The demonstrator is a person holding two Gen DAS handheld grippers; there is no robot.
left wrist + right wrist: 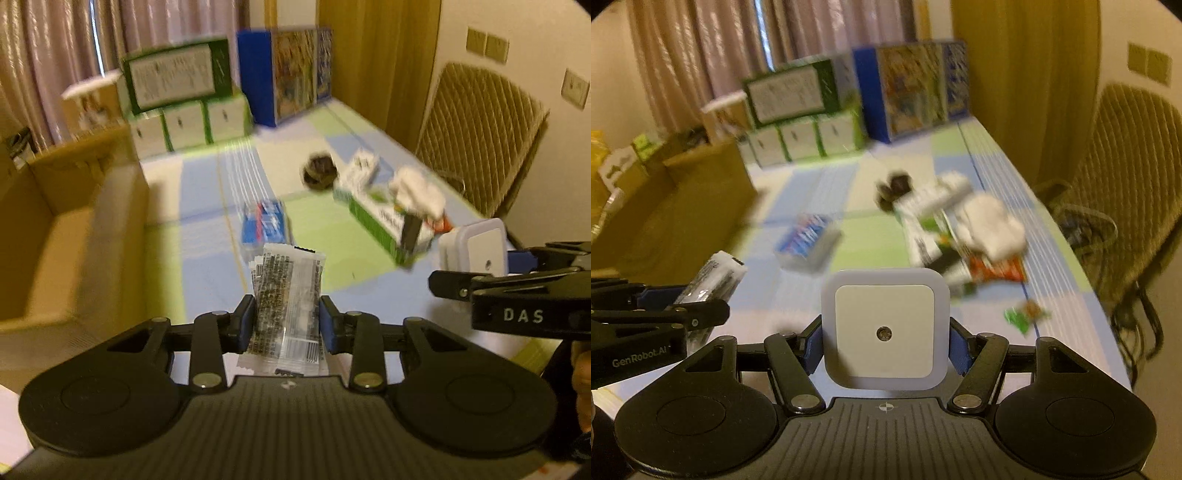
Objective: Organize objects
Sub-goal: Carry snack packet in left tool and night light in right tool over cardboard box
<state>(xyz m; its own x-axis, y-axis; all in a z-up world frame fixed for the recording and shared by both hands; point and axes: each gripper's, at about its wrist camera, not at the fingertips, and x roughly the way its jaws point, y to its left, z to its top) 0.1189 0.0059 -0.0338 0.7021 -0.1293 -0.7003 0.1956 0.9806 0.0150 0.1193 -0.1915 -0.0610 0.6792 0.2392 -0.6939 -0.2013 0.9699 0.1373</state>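
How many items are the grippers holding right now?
2. The left gripper holds a clear packet; the right gripper holds a white square night light.

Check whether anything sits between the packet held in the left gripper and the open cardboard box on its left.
Nothing visible does. The left gripper holds the clear packet upright, and the cardboard box stands open to its left with only bare tablecloth between them. The blue pack lies ahead, off that line. The view is blurred.
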